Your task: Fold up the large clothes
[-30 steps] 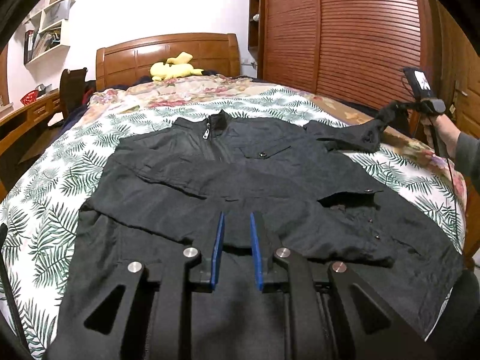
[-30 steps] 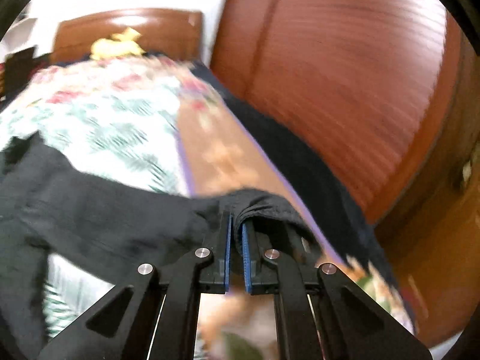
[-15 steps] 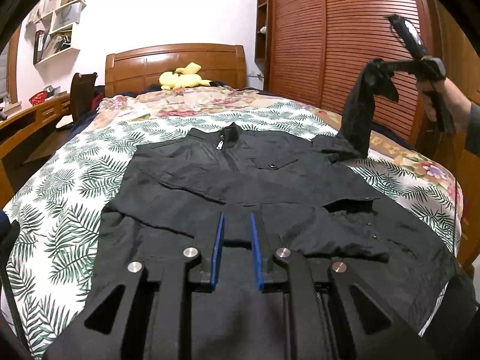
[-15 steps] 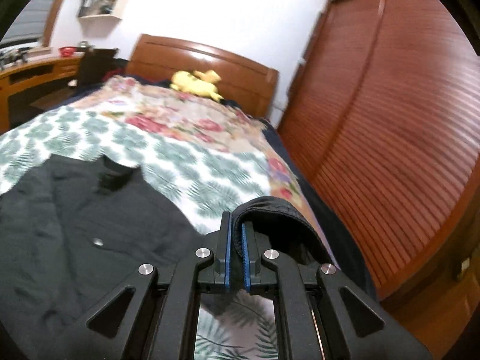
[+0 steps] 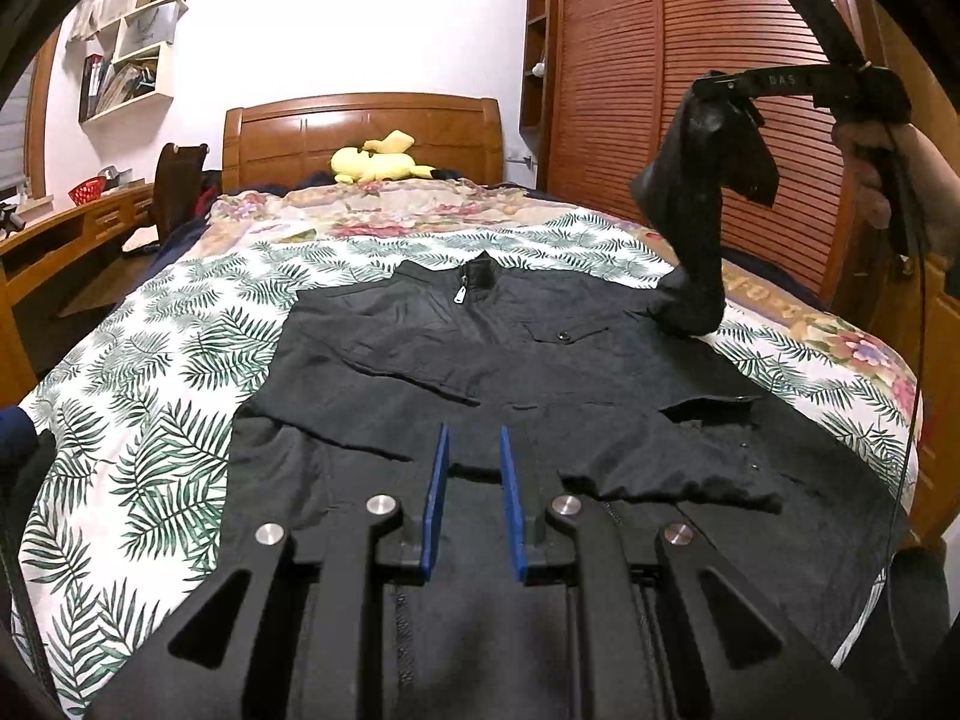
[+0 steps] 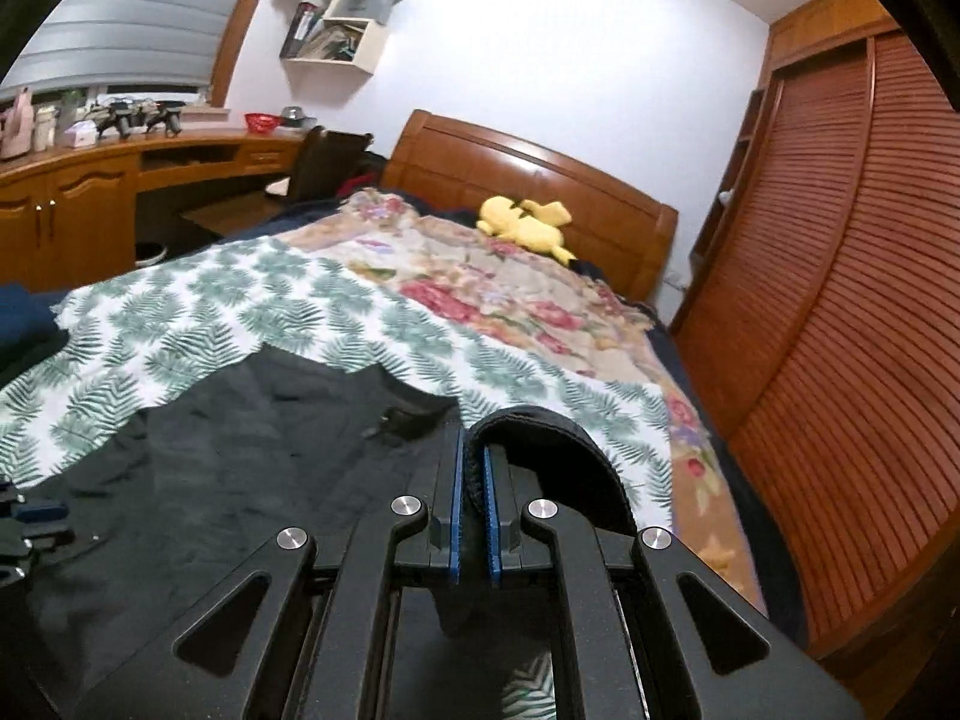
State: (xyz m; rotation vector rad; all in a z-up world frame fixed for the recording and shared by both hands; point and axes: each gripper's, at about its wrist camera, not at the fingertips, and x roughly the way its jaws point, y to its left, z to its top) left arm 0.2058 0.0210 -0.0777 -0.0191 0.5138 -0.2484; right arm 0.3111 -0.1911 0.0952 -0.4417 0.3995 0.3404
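On the bed, frame centre: black jacket [image 5: 480,360] lies flat, collar toward headboard.
handling: I judge it soft, limp, light, drapes easily; best taken at cuff or hem.
right hand-held gripper [image 6: 472,480]: I have it clamped on sleeve cuff [image 6: 558,450], lifted at upper right of the left view.
left hand-held gripper [image 5: 472,468]: narrow gap, nothing between, over hem.
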